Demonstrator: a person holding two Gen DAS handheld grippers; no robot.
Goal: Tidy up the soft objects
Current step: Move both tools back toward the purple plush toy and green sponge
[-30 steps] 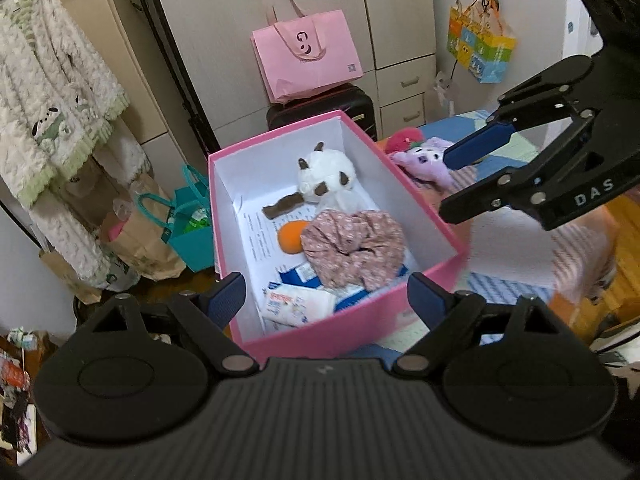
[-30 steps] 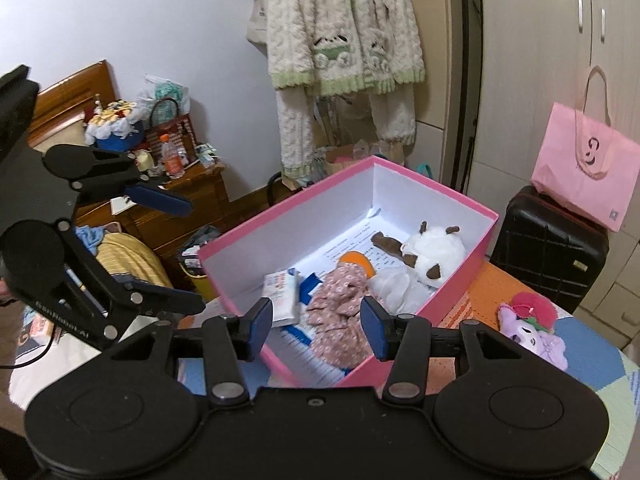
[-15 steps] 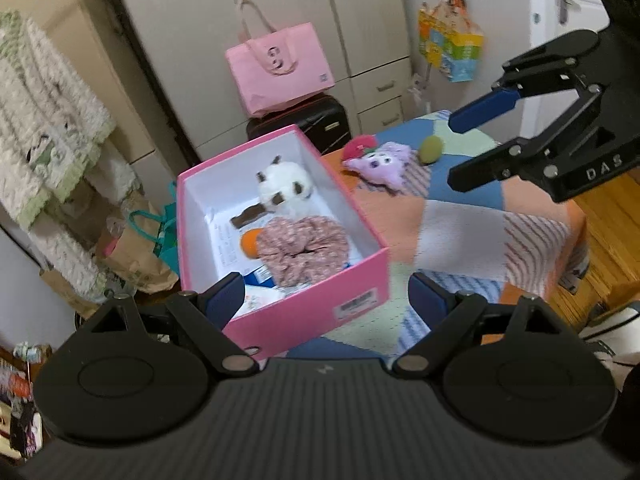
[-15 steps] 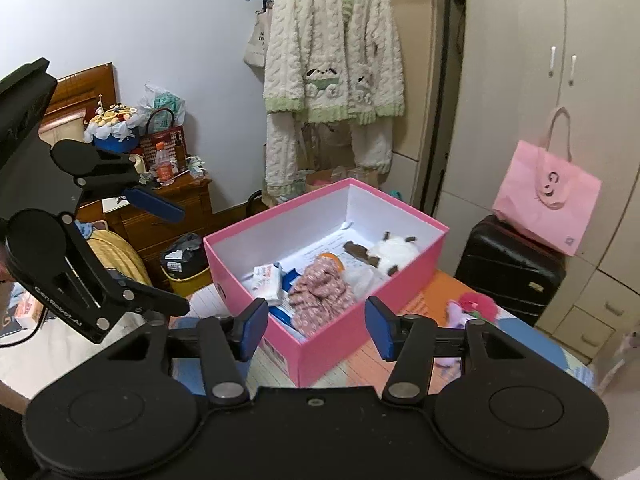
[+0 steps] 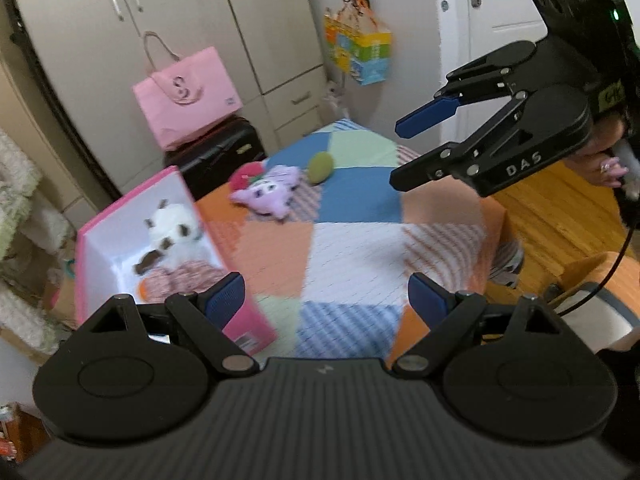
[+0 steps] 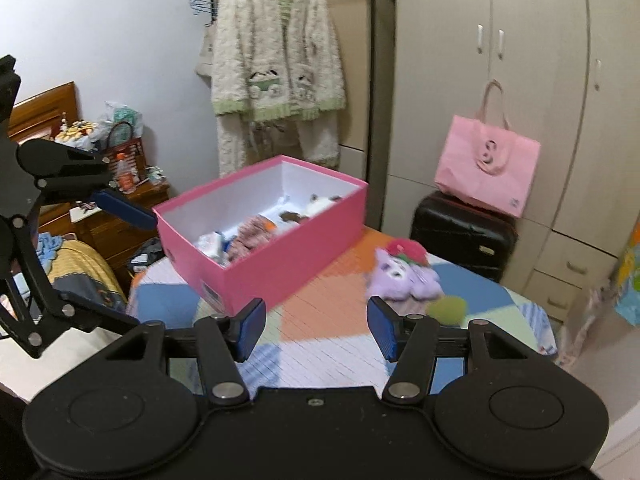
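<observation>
1. Your left tool (image 5: 326, 300) hangs above the near part of the worktop (image 5: 360, 240) with its two blue pads spread wide and nothing between them; the pink box (image 5: 248, 330) sits just beside its left pad.
2. Your right tool (image 6: 316, 330) is also spread apart and empty, held above the patchwork cloth; in the left view it floats high at the right (image 5: 404, 156).
3. One pink box (image 6: 288, 256) stands open on the worktop's far left corner; inside it you can count one white plush with brown ears (image 5: 174, 226), one floral scrunchie (image 6: 250, 236), one orange piece (image 5: 142, 290) and some small packets (image 6: 212, 242), blurred.
4. Two soft things lie loose on the cloth, well apart from both tools: one purple plush (image 6: 404, 276) with a red tuft, and one green ball (image 6: 448, 308) just beside it.
5. Behind the worktop, one pink bag (image 6: 486, 172) rests on one black suitcase (image 6: 464, 236).
</observation>
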